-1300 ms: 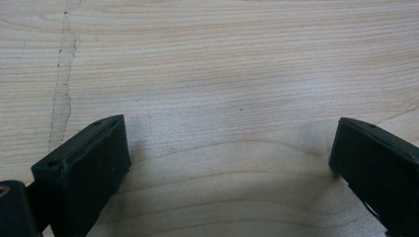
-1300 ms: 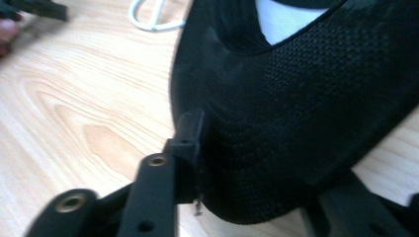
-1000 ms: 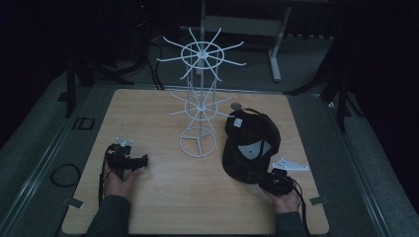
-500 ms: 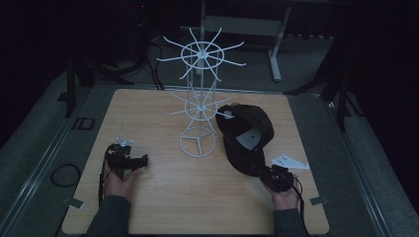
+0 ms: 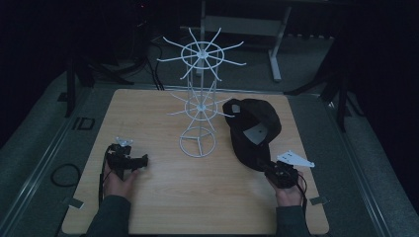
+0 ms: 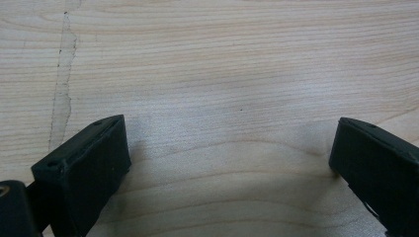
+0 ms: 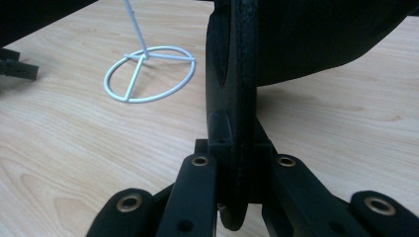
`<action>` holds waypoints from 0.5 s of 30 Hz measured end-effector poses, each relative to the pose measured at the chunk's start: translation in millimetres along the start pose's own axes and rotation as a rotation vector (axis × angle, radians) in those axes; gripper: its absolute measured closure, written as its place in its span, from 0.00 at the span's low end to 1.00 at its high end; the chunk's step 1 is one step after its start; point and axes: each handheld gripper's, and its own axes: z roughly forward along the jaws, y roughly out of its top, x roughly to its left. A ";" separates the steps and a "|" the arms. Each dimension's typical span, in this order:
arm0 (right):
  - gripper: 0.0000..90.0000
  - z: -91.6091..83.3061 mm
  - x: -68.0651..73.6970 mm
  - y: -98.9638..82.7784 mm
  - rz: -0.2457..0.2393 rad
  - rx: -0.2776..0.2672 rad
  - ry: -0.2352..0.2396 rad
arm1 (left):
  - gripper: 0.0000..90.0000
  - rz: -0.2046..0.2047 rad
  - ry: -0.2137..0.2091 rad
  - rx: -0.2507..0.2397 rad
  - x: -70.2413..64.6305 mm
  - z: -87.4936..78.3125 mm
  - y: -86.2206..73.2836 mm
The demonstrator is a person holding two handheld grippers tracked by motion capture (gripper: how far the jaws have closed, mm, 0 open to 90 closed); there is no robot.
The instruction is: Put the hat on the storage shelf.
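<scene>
black cap (image 5: 252,131) is clamped by its brim in the right gripper (image 5: 276,170), near the table's front right corner. right gripper view confirms it: both jaws pressed flat on either side of the stitched brim edge (image 7: 237,123), brim standing on edge between them, jaws having just finished closing on it. cap crown hangs off beyond the jaws, tilted up off the wood, underside facing the high view with a pale patch (image 5: 257,133) inside; no writing readable on it. grey three-cornered plate (image 5: 295,159) sits on top of that gripper, person's hand (image 5: 289,190) behind it at the front edge.

left gripper (image 5: 129,162) rests toward the front left of the table (image 5: 163,207), well apart from the cap. left gripper view: jaws spread wide, nothing between them, just bare light wood grain (image 6: 222,89) with a faint crack line at the left.

white wire rack (image 5: 200,106) stands mid-table, just left of the cap. ring base (image 7: 148,74) sits flat on the wood; two tiers of radiating hooks above it, upper tier wider. cap's far edge is close to the lower tier, can't tell if touching.

no brand marks or labels legible anywhere.
</scene>
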 end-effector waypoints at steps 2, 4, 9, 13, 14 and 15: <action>0.96 -0.2 -1.1 2.0 -0.003 -0.002 -0.007 | 0.02 0.000 0.000 0.000 0.0 0.0 0.0; 0.96 -0.4 -2.3 4.0 -0.011 -0.007 -0.014 | 0.02 0.001 0.000 0.000 0.0 0.0 0.0; 0.96 -0.8 -5.7 9.2 -0.024 -0.011 -0.029 | 0.02 0.001 -0.001 0.000 0.0 0.0 0.1; 0.96 -1.0 -8.1 14.3 -0.041 -0.011 -0.039 | 0.02 0.003 0.000 0.002 0.0 -0.1 0.1; 0.96 -0.9 -8.7 15.6 -0.042 -0.011 -0.041 | 0.02 0.004 -0.001 0.002 0.1 -0.1 0.1; 0.96 -0.8 -9.5 16.9 -0.051 -0.012 -0.045 | 0.02 0.004 -0.001 0.003 0.1 -0.2 0.1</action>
